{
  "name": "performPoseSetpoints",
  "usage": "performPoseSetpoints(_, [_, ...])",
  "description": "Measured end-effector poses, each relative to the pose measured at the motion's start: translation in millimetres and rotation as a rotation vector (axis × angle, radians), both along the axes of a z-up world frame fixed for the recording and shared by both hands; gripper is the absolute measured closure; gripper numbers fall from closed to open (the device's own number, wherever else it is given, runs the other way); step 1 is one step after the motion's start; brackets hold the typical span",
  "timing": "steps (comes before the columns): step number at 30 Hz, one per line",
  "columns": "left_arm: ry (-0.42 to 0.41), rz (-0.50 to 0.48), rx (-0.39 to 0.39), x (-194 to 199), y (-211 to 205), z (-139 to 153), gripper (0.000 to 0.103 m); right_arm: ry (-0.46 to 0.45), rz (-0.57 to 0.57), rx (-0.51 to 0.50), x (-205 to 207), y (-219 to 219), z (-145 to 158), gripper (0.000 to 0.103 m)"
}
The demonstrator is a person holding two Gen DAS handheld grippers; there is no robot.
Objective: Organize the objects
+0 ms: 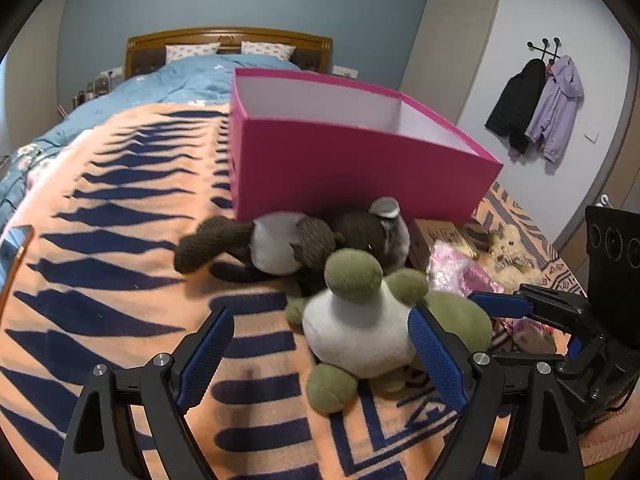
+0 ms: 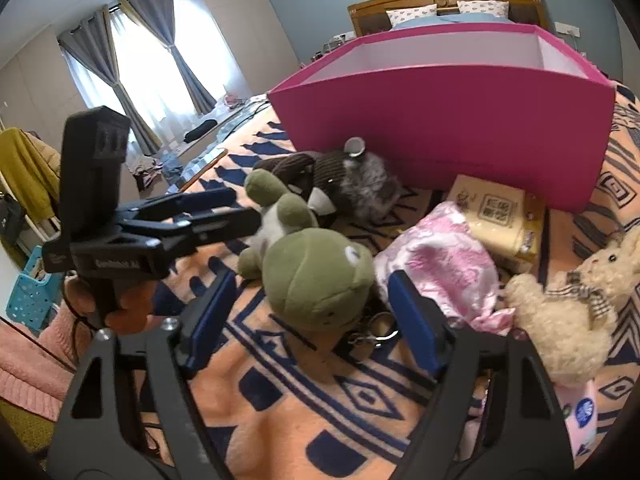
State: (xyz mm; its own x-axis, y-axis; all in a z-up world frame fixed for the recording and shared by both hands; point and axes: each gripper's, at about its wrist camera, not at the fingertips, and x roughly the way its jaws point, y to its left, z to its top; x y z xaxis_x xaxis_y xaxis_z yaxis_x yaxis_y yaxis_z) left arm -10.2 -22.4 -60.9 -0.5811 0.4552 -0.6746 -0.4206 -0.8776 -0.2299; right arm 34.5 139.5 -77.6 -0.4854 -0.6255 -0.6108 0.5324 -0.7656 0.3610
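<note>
The green frog toy lies on its back on the orange blanket, just in front of the pink box. My left gripper is spread wide around the frog's white belly; the right-hand pad looks to be touching or nearly touching its side, while the other pad stands apart on the blanket side. My right gripper is also wide open, its fingers on either side of the frog's head without pressing it, as far as I can tell. Neither one holds anything yet.

Behind the frog, the brown and grey plush animal lies against the foot of the box. To the right are a pink crinkled packet, a yellow pack of tissues next to the box wall, and a cream teddy bear a little further out.

What I can see of the box's inside is bare white wall; its floor is hidden, so I cannot say whether anything is in it. I judge the tidying is at or near its start: every toy and packet in view is still on the blanket, and the frog looks to be the first to go in.
</note>
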Motion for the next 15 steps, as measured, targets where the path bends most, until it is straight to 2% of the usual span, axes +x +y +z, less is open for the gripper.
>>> performPoseSetpoints(3, [-0.029,-0.014,0.025,-1,-1,-6,0.015,-0.012,-0.008,0.011,-2,-2,-2,0.036])
performPoseSetpoints(5, [-0.047,-0.032,0.06,-1,-3,-8,0.019,-0.03,-0.024,0.009,-6,-1,-4,0.045])
performPoseSetpoints(7, [-0.054,-0.043,0.074,-1,-4,-8,0.023,-0.044,-0.028,-0.01,-10,3,-5,0.046])
performPoseSetpoints(9, [-0.066,-0.076,0.105,0,-4,-10,0.035,-0.049,-0.025,-0.019,-9,5,-5,0.047])
performPoseSetpoints(12, [-0.083,-0.114,0.139,2,-4,-10,0.046,-0.051,-0.016,-0.024,-8,9,-3,0.049])
performPoseSetpoints(15, [-0.084,-0.128,0.157,6,-5,-7,0.048,-0.049,-0.007,-0.037,-8,12,1,0.051])
